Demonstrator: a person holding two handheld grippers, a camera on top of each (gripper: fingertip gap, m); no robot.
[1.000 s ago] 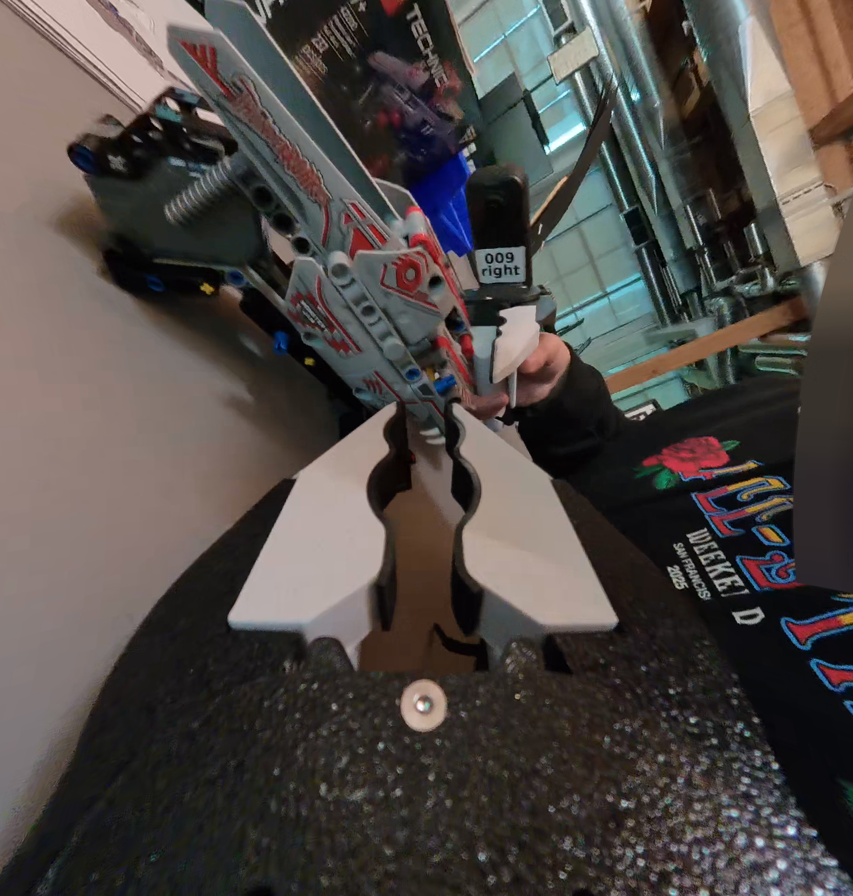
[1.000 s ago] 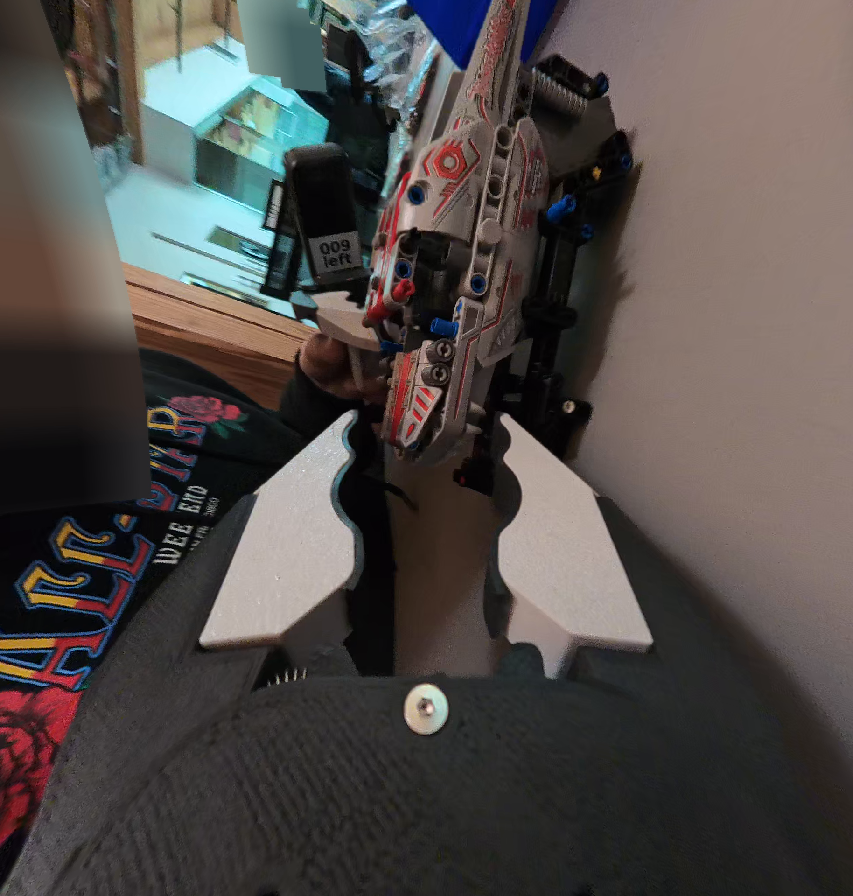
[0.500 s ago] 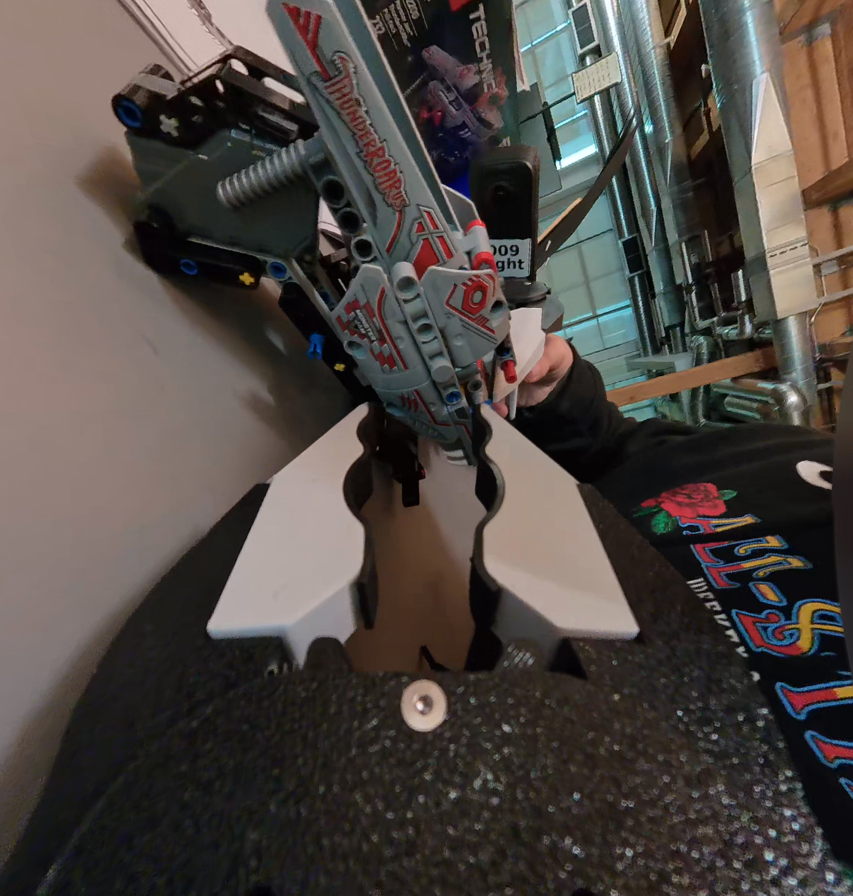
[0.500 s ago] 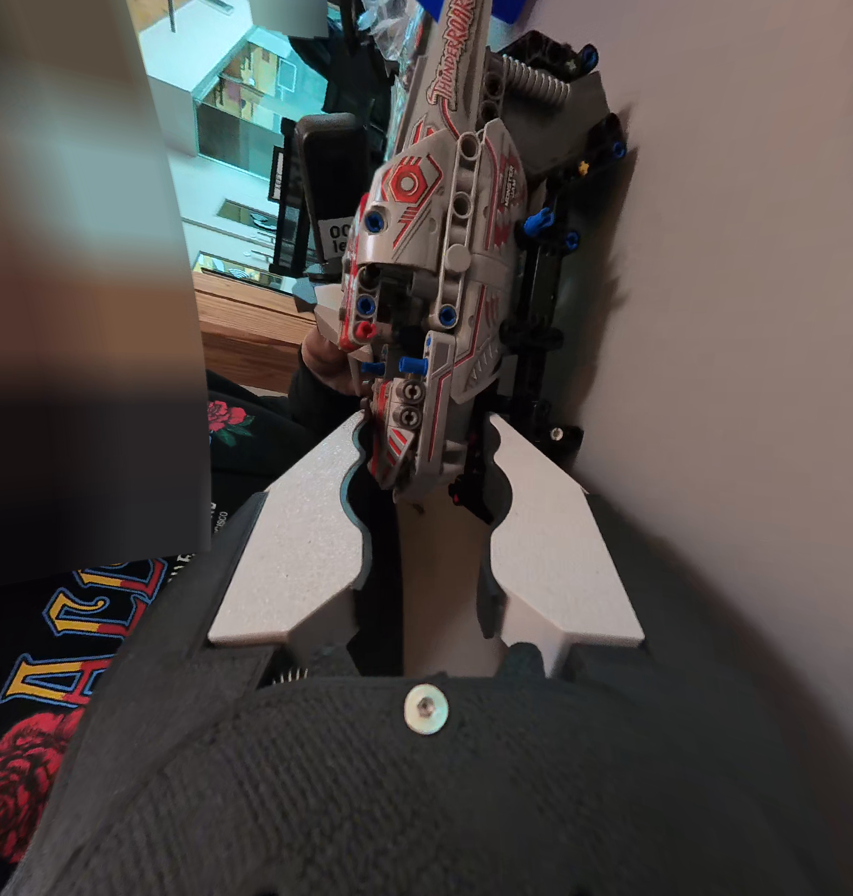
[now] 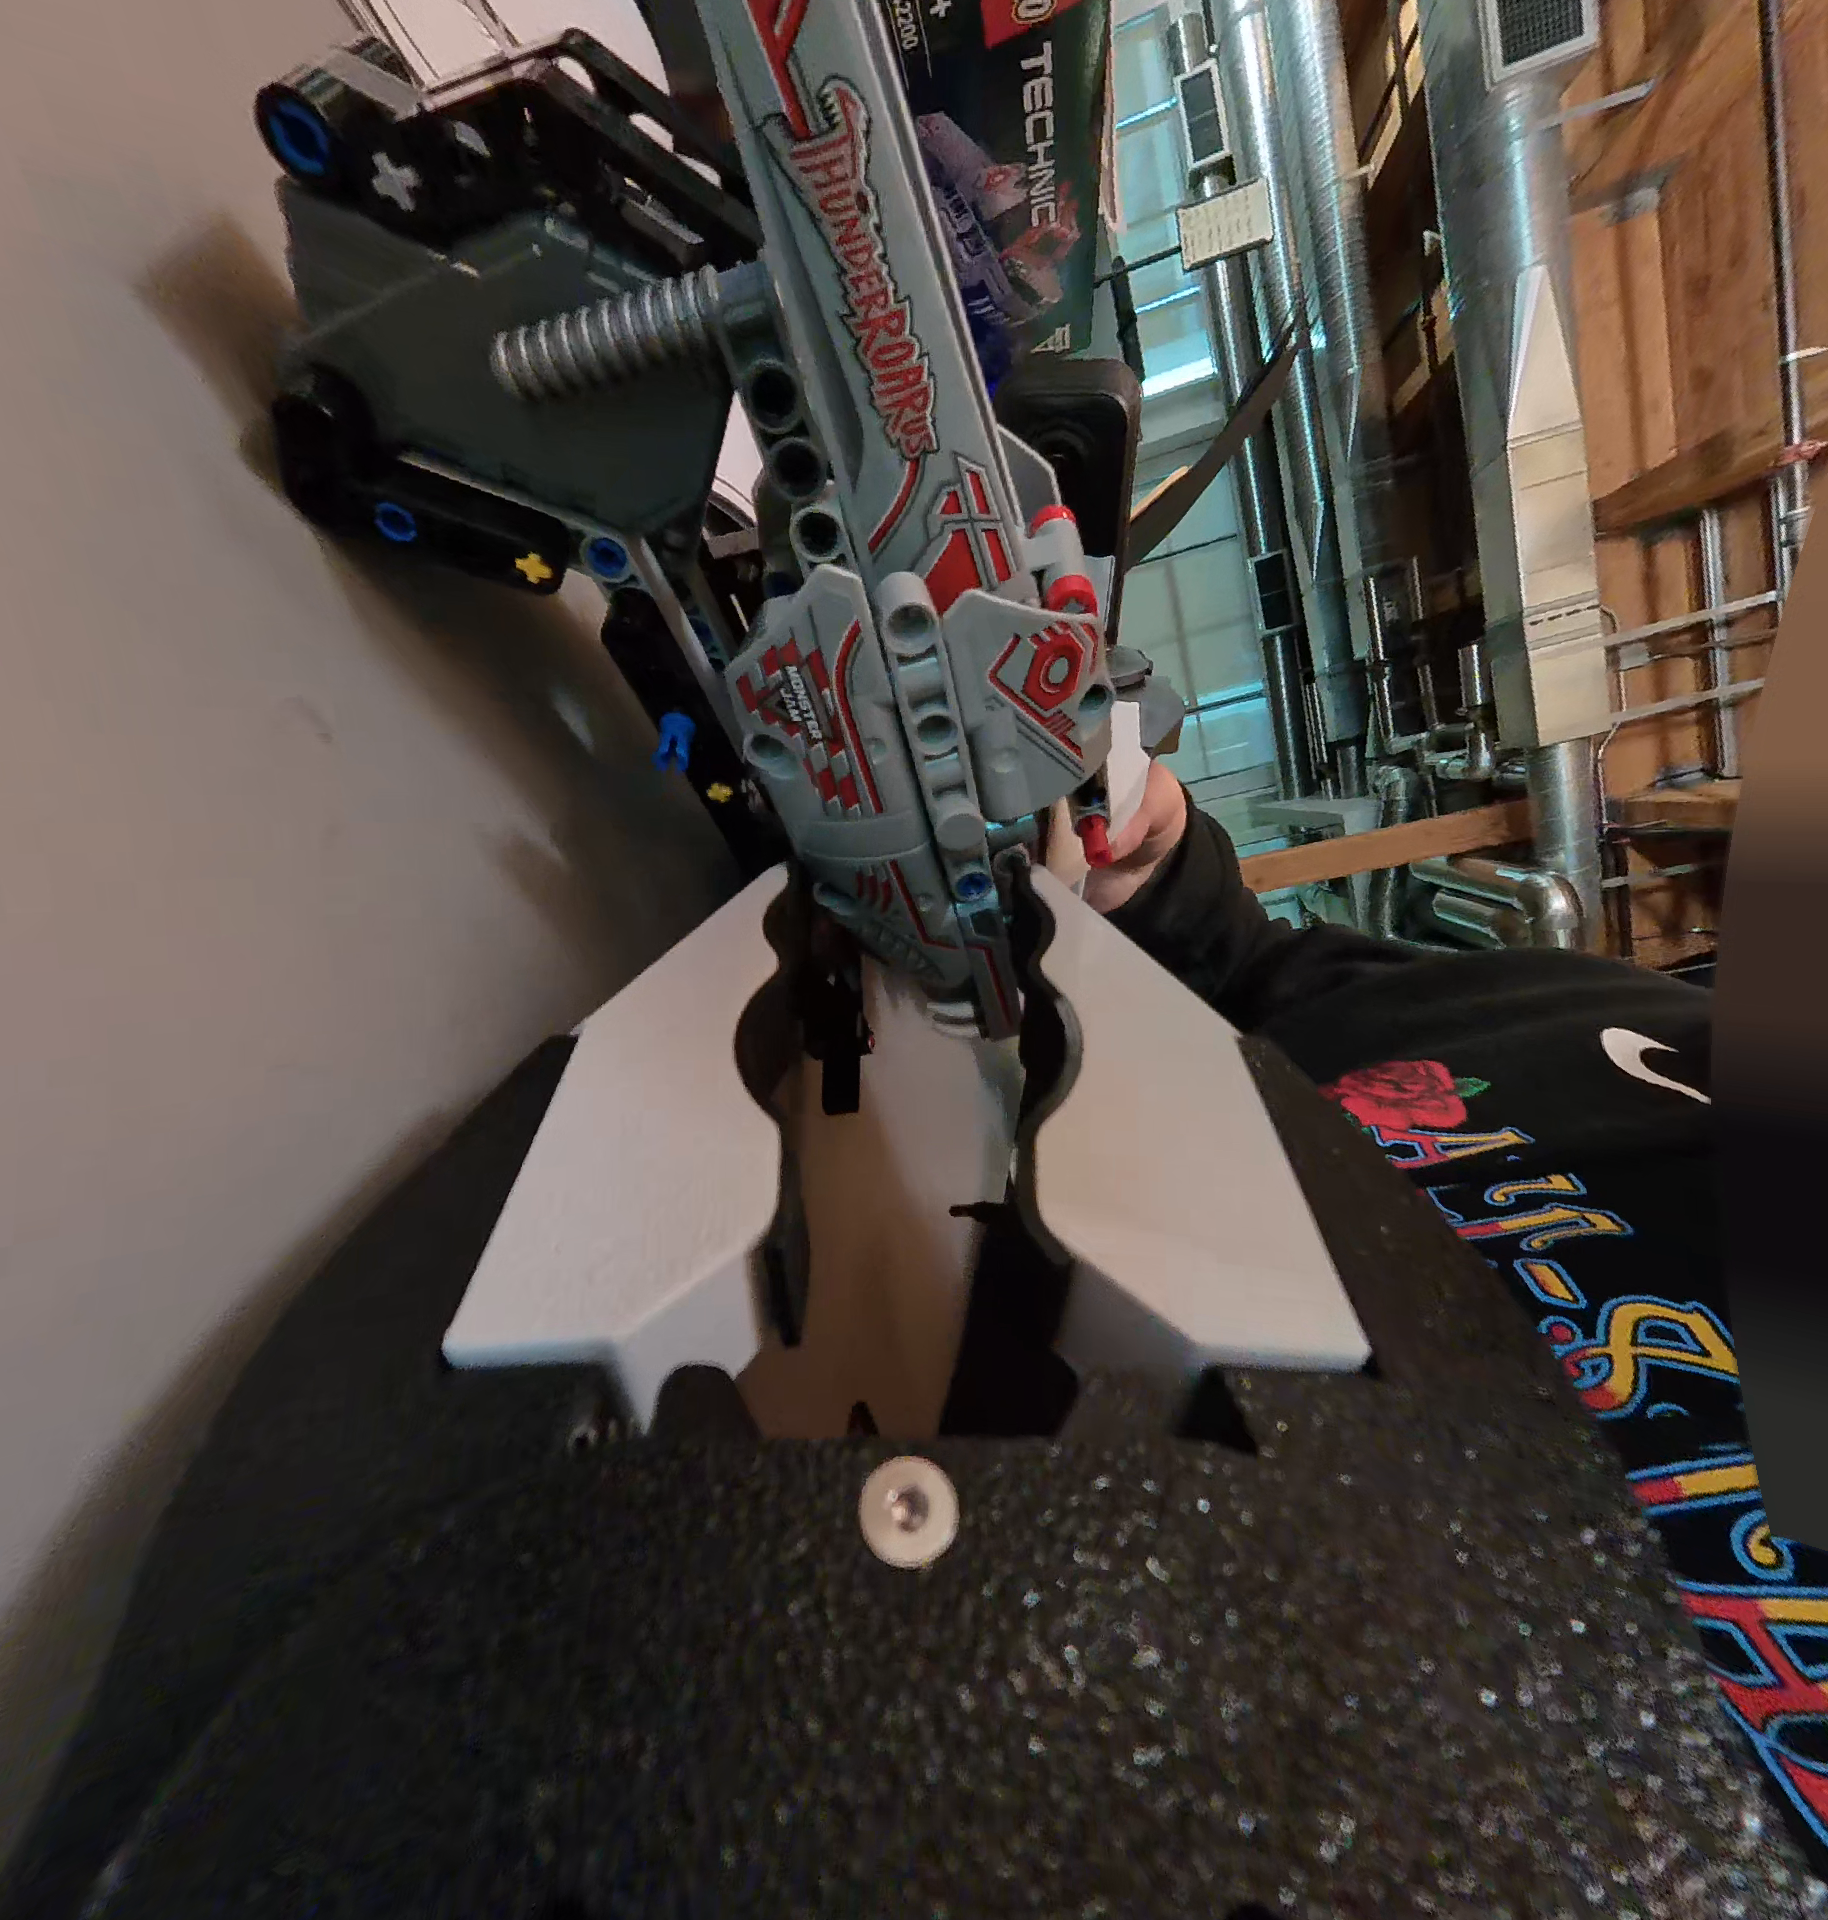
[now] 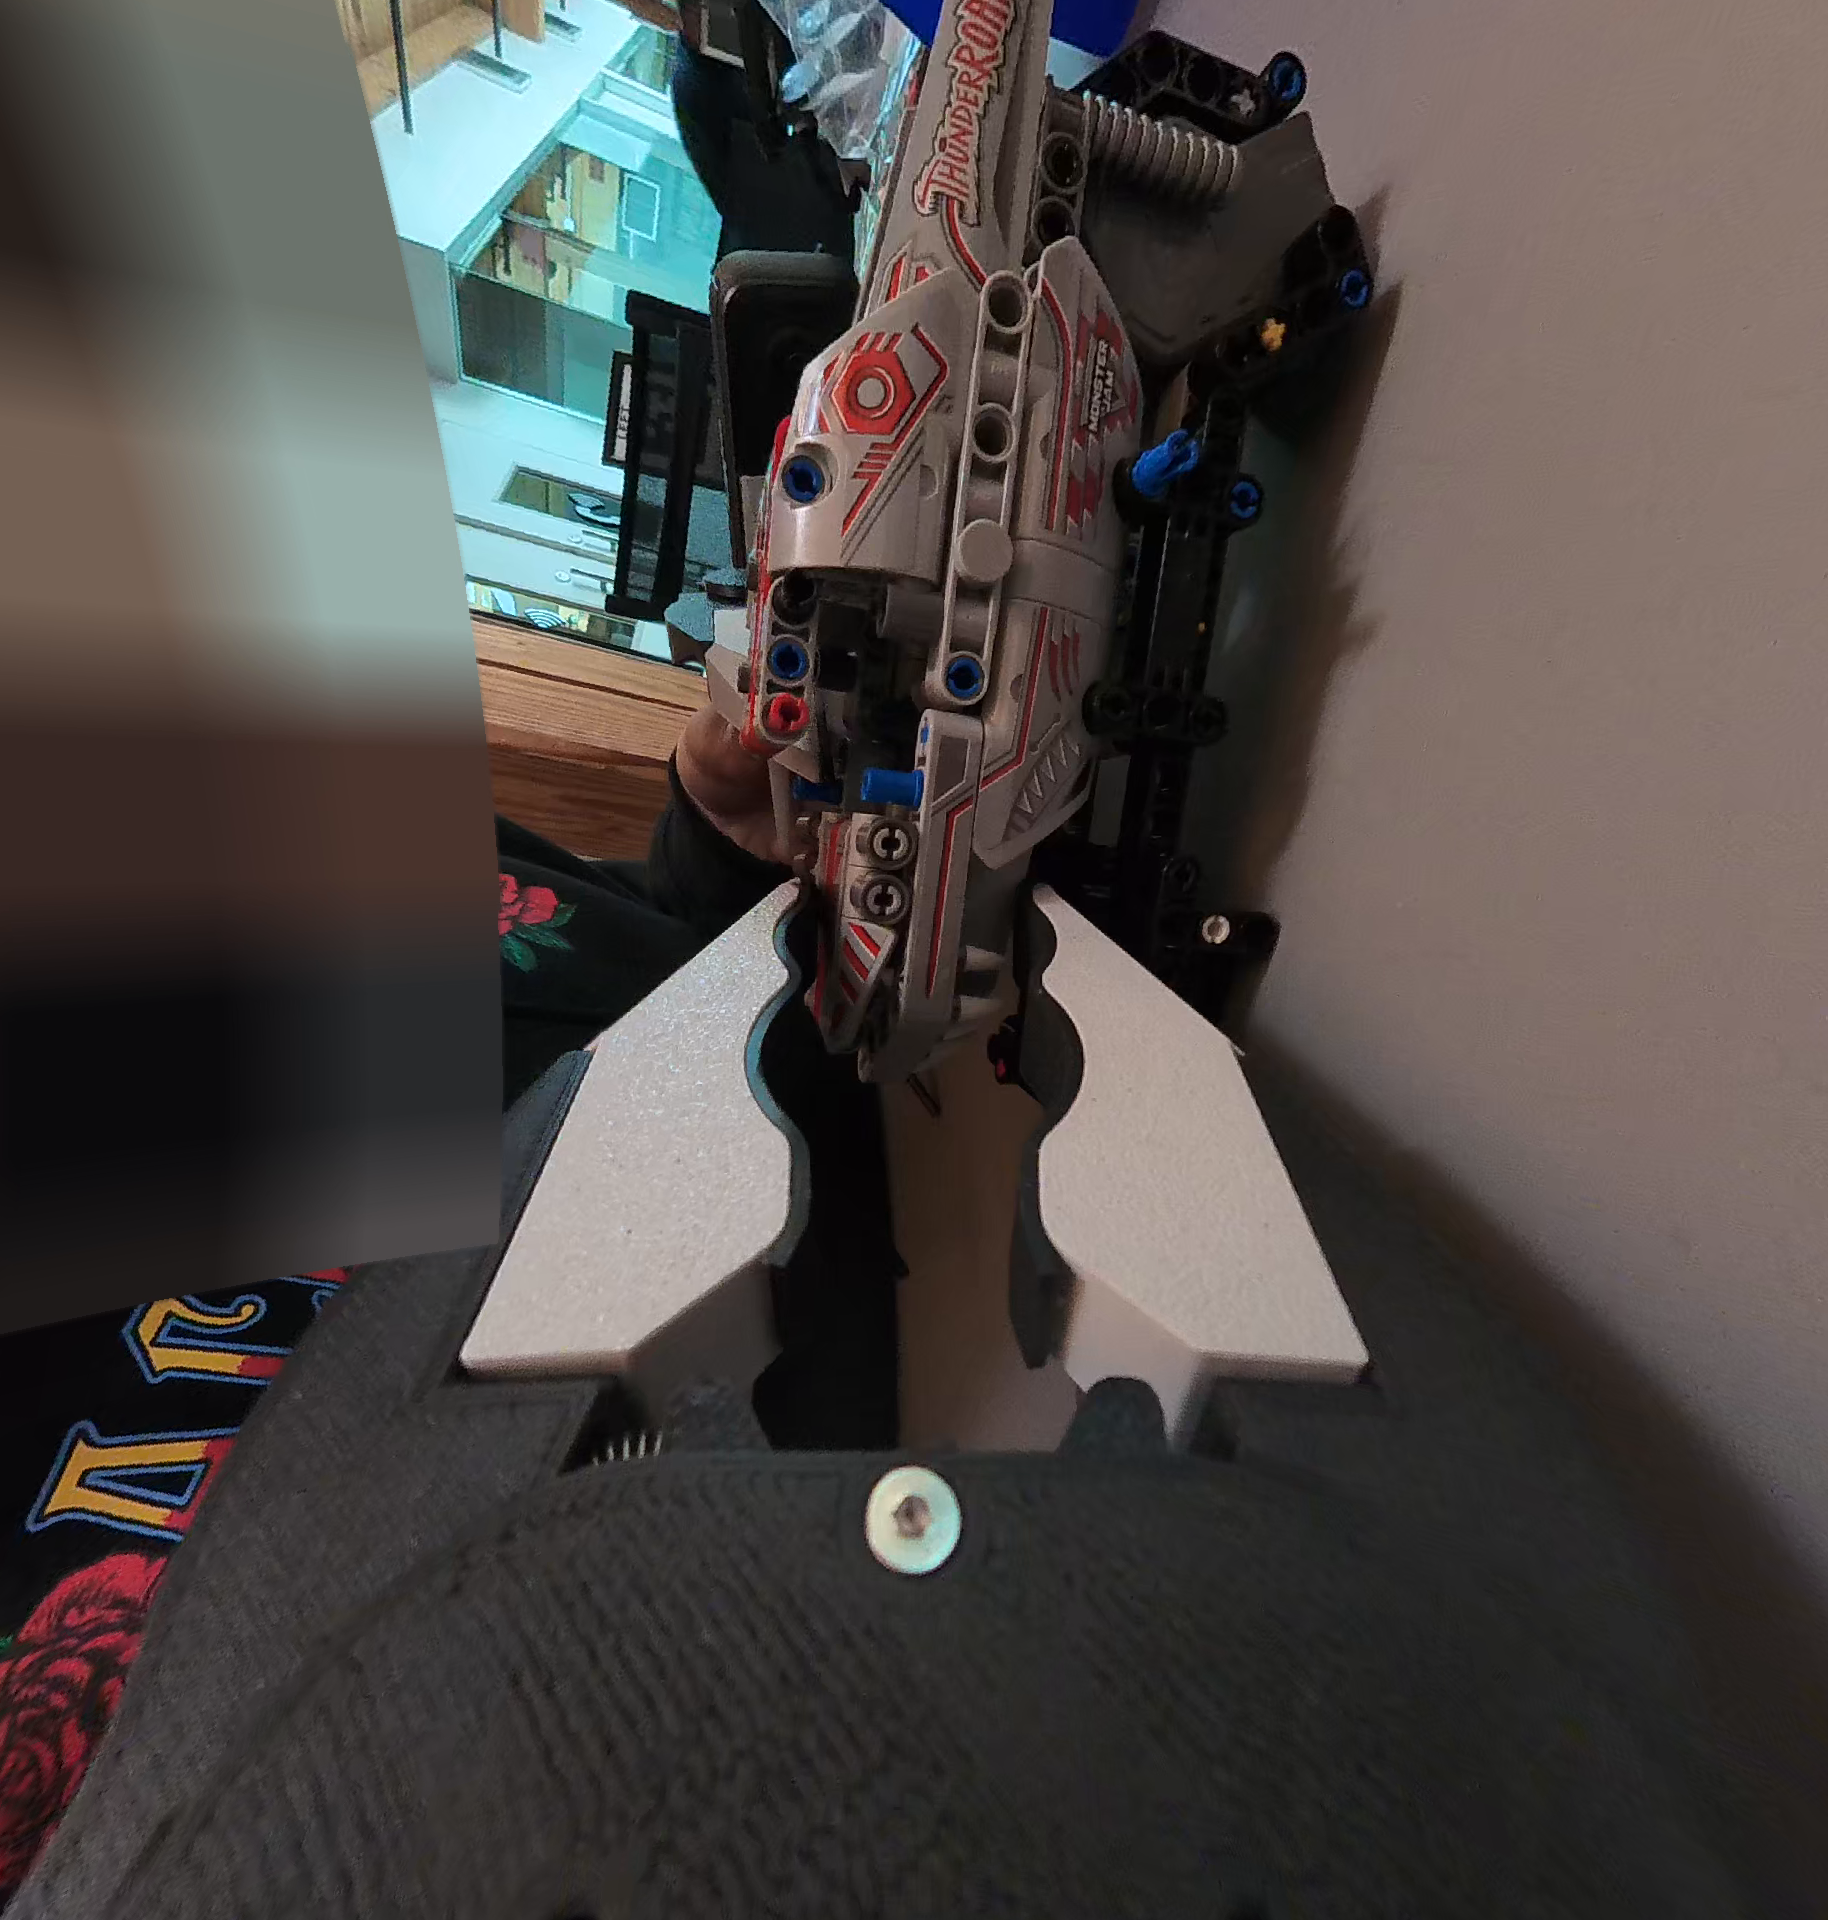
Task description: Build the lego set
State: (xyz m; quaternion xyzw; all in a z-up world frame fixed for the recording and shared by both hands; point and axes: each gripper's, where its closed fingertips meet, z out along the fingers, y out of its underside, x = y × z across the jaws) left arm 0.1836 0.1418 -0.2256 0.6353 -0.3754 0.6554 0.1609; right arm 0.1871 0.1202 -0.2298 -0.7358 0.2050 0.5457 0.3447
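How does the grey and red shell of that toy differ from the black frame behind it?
The grey and red body shell is made of smooth curved panels with printed red decoration; the black frame is plain straight beams full of holes. The shell reaches between the tips of the left gripper and right gripper; the frame lies against the pale table. Both carry small blue pins and belong to one joined model.

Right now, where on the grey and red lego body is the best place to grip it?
Probably its narrow lower end, from below, one pad on each flat side. It tapers there and already sits between the left tongs. Avoid the spring and blue pin.
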